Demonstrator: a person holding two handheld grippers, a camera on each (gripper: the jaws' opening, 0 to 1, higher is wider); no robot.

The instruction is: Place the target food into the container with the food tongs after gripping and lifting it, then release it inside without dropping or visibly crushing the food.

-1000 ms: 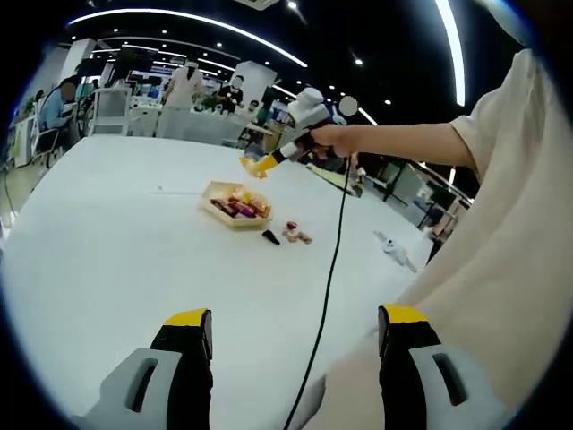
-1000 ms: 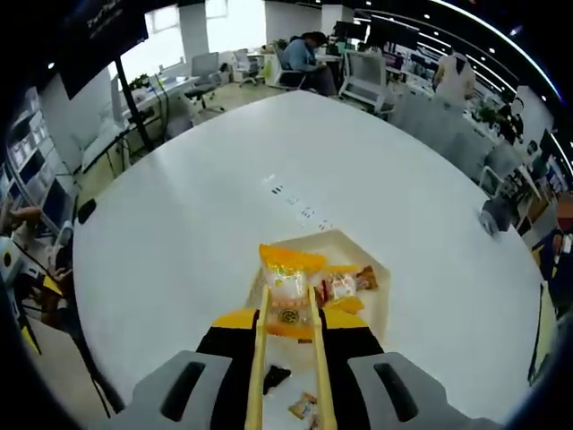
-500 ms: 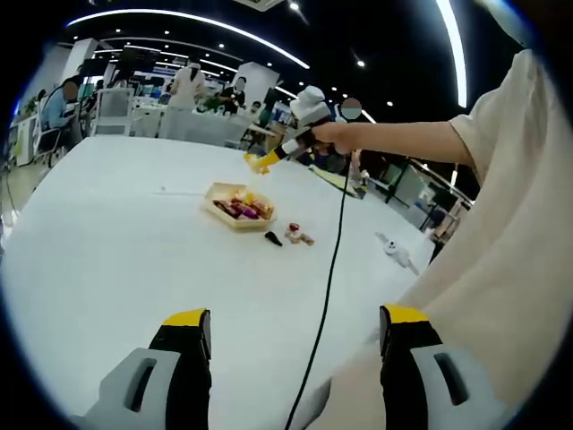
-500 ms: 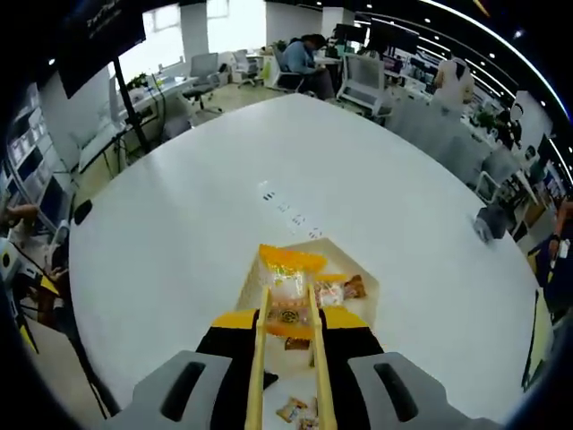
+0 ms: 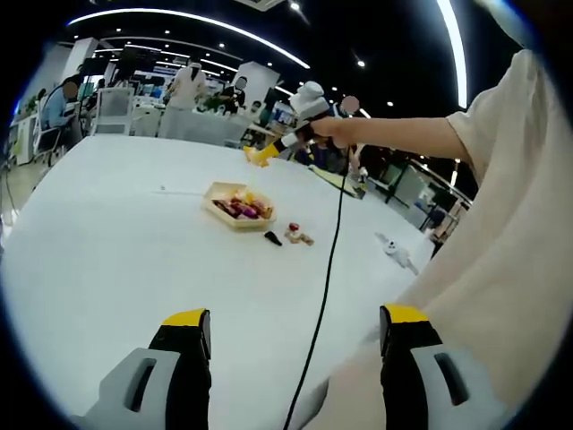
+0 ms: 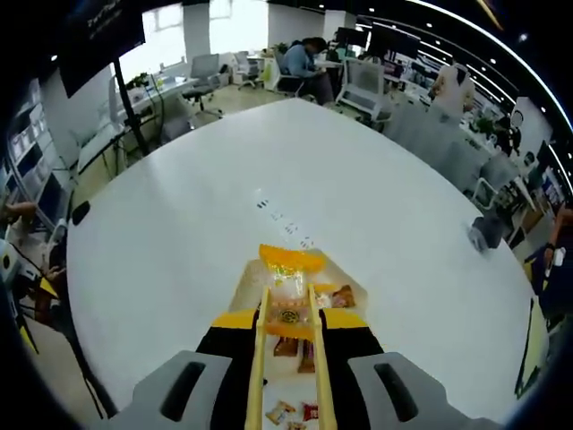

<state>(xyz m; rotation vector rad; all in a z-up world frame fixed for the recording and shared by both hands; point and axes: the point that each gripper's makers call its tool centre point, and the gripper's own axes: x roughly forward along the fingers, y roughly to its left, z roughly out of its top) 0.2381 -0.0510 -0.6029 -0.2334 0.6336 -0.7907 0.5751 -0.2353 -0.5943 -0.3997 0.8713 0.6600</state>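
Between tongs [image 6: 288, 358] — orange-topped clear snack packet [image 6: 287, 279], uncrushed

Left view low over table [image 5: 107, 260], right view above, both showing container [image 5: 236, 204].

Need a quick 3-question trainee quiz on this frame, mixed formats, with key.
1. True or false: the right tool is shut on the food tongs, which pinch a snack packet.
2. Multiple choice: in the left gripper view, the tray on the white table is A) bare, B) holding several snacks, C) lidded.
3. Fill in: the left tool has its jaws ____ and nothing between them.

Key: 1 true; 2 B; 3 open.
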